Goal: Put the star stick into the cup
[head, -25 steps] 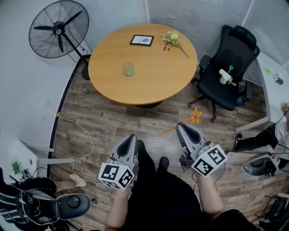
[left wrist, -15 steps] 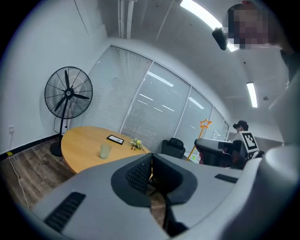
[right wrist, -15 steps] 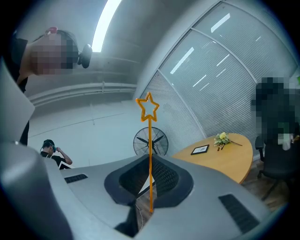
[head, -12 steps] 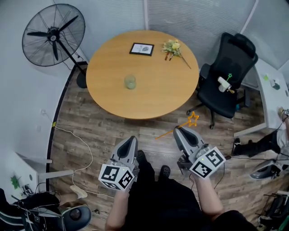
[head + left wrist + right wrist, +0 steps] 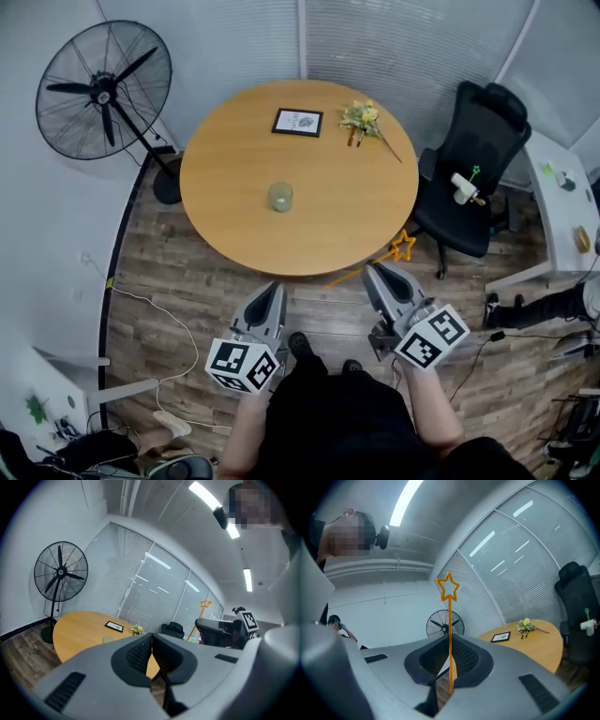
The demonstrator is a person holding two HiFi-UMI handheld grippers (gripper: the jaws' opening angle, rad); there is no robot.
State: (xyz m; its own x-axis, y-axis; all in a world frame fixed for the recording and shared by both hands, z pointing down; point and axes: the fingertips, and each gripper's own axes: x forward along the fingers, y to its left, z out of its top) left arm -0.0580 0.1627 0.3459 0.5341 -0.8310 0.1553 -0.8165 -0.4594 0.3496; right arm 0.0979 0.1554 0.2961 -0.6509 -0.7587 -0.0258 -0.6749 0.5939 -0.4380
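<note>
Orange star stick, held tight
The right gripper pinches the thin stick, hollow star on top, by the table where the cup stands. The left gripper is squeezed closed, empty.

There are 2 grippers, the left gripper and the right gripper. 1 orange star stick is clamped between the right gripper's jaws, and 0 things sit between the left gripper's closed jaws. Ahead of both pairs of jaws stands 1 round surface, carrying 1 cup, 1 picture frame and 1 flower bunch. 1 fan stands ahead-left of the jaws and 1 black office chair ahead-right.
</note>
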